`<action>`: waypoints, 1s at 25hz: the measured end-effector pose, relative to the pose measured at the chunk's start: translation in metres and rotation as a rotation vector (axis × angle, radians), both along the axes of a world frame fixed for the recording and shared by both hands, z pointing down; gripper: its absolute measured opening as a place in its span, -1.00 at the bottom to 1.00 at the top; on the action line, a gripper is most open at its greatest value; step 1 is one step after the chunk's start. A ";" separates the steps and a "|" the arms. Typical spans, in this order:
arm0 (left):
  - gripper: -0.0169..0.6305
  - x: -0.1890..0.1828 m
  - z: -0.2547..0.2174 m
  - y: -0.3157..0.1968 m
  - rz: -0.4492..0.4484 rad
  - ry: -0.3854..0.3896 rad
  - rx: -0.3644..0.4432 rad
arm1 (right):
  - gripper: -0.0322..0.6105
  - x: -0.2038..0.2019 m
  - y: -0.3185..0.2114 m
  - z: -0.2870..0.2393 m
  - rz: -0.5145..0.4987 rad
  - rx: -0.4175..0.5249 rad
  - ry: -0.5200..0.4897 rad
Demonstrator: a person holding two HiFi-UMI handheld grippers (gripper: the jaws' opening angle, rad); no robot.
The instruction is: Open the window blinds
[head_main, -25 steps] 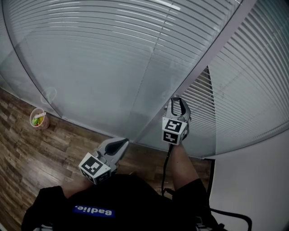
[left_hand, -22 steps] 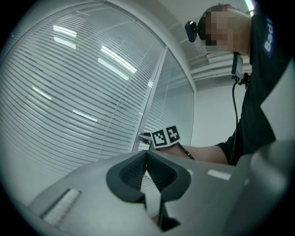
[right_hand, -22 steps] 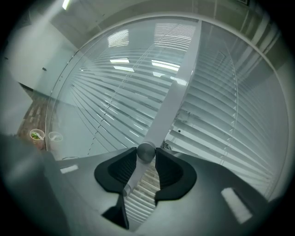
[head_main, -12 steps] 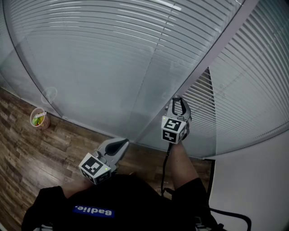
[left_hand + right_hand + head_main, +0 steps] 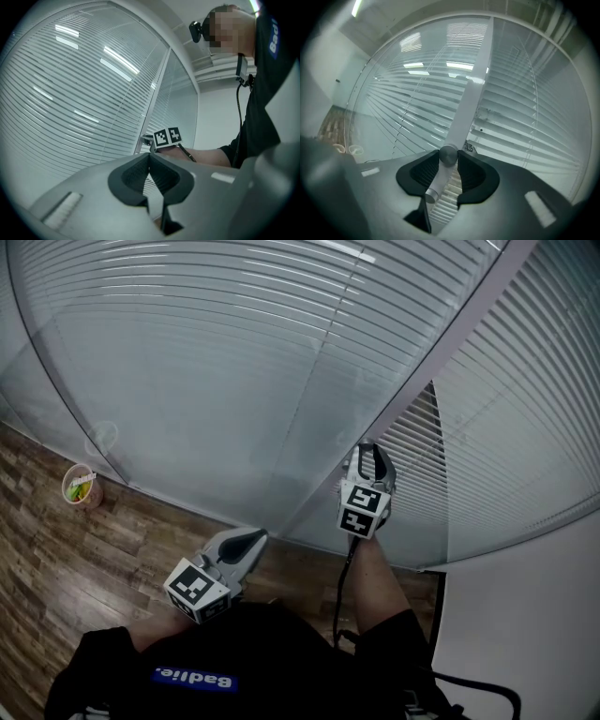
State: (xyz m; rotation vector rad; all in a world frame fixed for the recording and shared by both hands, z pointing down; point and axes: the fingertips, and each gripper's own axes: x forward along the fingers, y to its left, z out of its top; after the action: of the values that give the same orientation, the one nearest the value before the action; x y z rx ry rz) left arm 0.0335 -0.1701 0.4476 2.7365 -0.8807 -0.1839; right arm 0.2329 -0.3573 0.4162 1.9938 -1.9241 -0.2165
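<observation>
Narrower now — right hand-held gripper (image 5: 372, 450) closing round knob (image 5: 448, 154).

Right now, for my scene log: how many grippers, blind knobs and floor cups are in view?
grippers: 2, the left gripper and the right gripper, its jaws closing on the knob
knob: 1
cup on the floor: 1
total: 4

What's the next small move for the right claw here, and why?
Probably roll the right claw to twist the knob. Its jaws are closing with the knob between the pads, apparently touching both, and the blind slats look shut.
</observation>
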 end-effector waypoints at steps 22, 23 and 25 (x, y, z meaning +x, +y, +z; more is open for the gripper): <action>-0.95 0.001 -0.004 0.004 0.014 0.007 -0.002 | -0.47 0.005 0.001 -0.005 -0.035 0.009 -0.290; -0.95 0.001 -0.003 0.004 0.016 0.009 -0.003 | -0.46 0.004 0.001 -0.007 -0.034 0.017 -0.235; -0.95 0.001 -0.002 0.004 0.018 0.012 -0.006 | -0.39 0.001 0.002 -0.009 -0.031 0.024 -0.093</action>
State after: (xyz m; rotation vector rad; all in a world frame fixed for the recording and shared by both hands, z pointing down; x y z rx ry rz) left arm 0.0345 -0.1661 0.4454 2.7336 -0.8518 -0.1937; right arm 0.2337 -0.3553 0.4070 2.0236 -2.0194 -0.1587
